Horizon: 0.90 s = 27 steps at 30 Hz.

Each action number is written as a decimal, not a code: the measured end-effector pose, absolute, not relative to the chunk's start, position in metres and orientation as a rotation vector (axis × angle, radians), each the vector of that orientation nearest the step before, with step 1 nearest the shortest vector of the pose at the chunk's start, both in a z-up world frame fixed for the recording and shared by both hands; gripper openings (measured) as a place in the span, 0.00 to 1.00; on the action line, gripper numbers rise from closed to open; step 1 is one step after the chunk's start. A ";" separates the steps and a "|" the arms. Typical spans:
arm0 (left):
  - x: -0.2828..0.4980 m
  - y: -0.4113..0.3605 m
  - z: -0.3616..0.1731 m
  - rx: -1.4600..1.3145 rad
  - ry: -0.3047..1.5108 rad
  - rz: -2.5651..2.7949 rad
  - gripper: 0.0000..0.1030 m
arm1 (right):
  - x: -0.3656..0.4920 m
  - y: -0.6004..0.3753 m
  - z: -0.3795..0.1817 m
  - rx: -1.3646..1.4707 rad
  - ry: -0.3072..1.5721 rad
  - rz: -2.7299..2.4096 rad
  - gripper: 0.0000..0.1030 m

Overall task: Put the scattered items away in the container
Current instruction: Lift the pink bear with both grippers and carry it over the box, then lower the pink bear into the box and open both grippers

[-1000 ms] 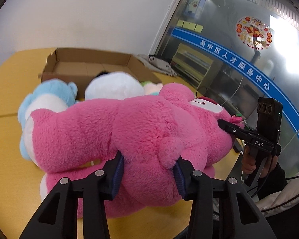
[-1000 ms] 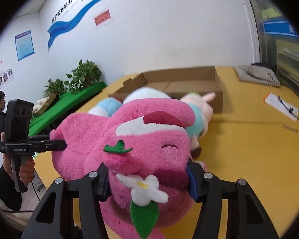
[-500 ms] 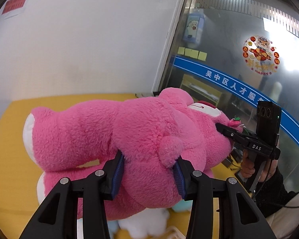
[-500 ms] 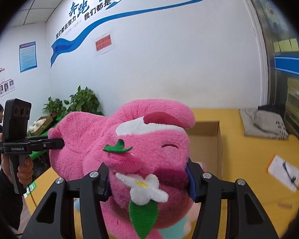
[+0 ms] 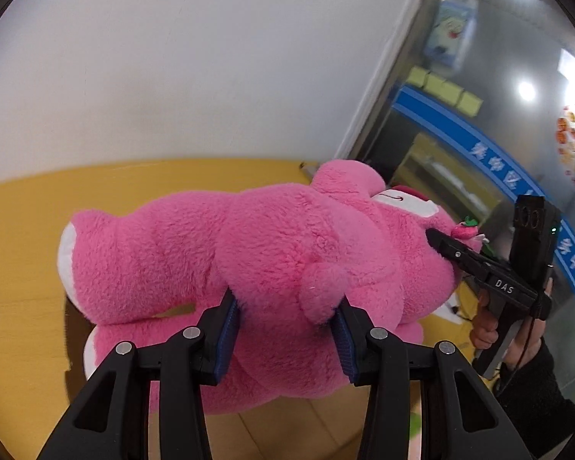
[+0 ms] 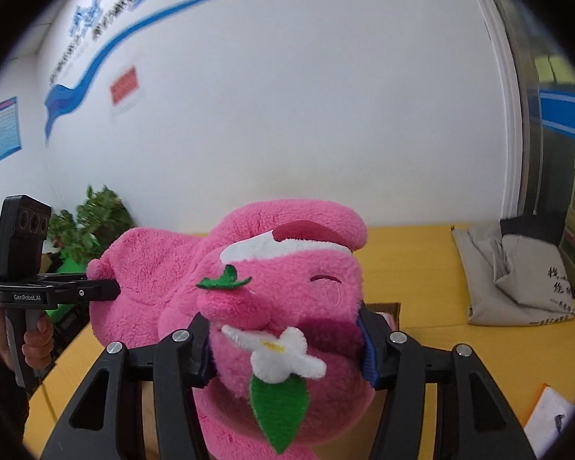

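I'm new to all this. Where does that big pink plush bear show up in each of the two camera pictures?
Left wrist view: the pink plush bear fills the middle, lying sideways, its body pinched by the left gripper, head toward the right.
Right wrist view: its face fills the lower middle, head clamped by the right gripper.
Shared landmark: the yellow table beneath it, also seen in the right wrist view.

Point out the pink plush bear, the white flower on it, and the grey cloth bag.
pink plush bear (image 5: 195, 253): left wrist view, on its furry back.
white flower (image 6: 283, 352): right wrist view, on the petals below the snout.
grey cloth bag (image 6: 517, 272): right wrist view, on its folded front, lying on the yellow table.
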<state>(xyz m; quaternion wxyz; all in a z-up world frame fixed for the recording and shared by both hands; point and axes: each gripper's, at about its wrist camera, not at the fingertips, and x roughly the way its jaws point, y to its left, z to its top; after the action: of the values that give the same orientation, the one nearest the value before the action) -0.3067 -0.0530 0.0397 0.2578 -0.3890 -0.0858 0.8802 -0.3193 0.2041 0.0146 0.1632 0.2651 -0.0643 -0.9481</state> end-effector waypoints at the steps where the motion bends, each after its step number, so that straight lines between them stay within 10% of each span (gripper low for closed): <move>1: -0.323 -0.052 0.015 -1.116 -0.251 2.371 0.46 | -0.333 0.204 -0.001 0.804 -0.192 -2.702 0.54; 5: -0.358 -0.046 -0.072 -1.329 -0.311 2.273 0.26 | -0.378 0.204 -0.077 1.083 -0.252 -2.672 0.54; 18: -0.364 -0.030 -0.072 -1.367 -0.208 2.345 0.33 | -0.403 0.199 -0.110 1.305 -0.192 -2.765 0.68; 23: -0.327 -0.050 -0.043 -1.331 -0.146 2.436 0.72 | -0.386 0.208 -0.092 1.304 -0.217 -2.777 0.75; 27: -0.266 -0.077 -0.010 -1.249 -0.102 2.520 0.78 | -0.326 0.209 -0.057 1.134 -0.179 -2.814 0.80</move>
<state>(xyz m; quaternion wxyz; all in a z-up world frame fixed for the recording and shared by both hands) -0.2659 -0.0766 -0.0097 0.1631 -0.4378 -0.0357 0.8834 -0.3255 0.2093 -0.0574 0.0512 0.3728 -0.0590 -0.9246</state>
